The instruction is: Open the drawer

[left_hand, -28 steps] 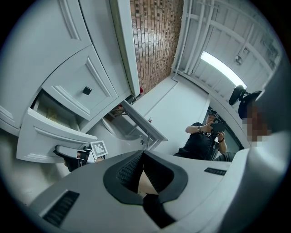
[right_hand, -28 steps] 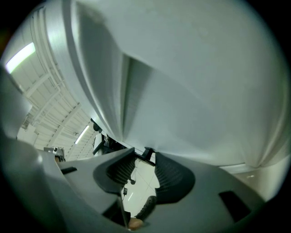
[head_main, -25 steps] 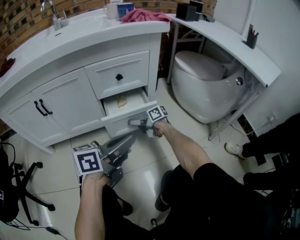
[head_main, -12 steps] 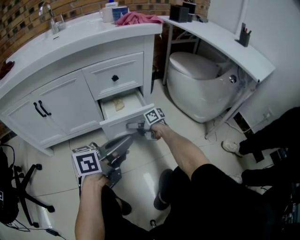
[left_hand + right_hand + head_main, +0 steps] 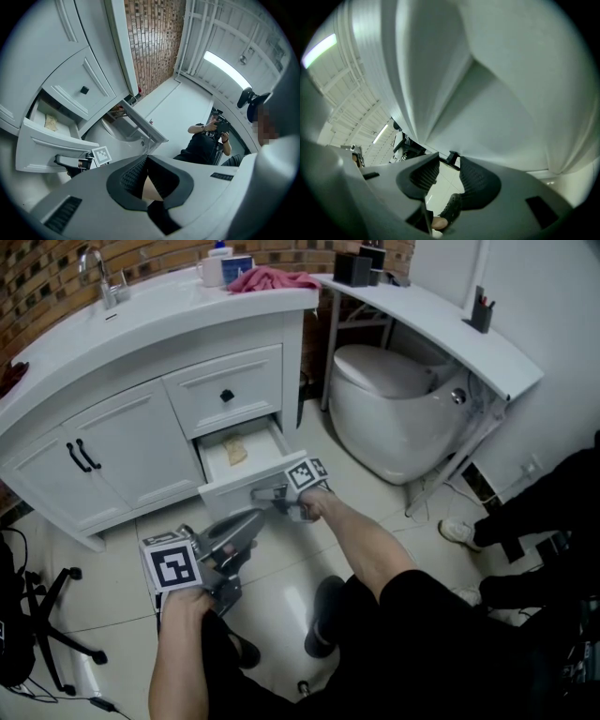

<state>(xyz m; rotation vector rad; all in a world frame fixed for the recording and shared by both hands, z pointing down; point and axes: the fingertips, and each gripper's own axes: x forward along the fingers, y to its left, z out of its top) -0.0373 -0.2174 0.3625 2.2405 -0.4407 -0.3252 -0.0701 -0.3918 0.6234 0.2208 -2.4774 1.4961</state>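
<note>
The lower drawer (image 5: 230, 493) of the white vanity (image 5: 122, 442) stands partly pulled out, the right gripper (image 5: 261, 493) clamped on the black knob (image 5: 452, 157) on its front, while the left gripper (image 5: 251, 521) hangs nearer, left of it, jaws closed on nothing.

White drawer (image 5: 230, 491) front: smooth satin paint. Floor tiles (image 5: 291, 563): pale, glossy, reflective. Toilet (image 5: 394, 413), 2 o'clock: glossy ceramic look. Pink cloth (image 5: 274, 278), 12 o'clock: soft, crumpled. Brick wall (image 5: 42, 282): rough.
</note>
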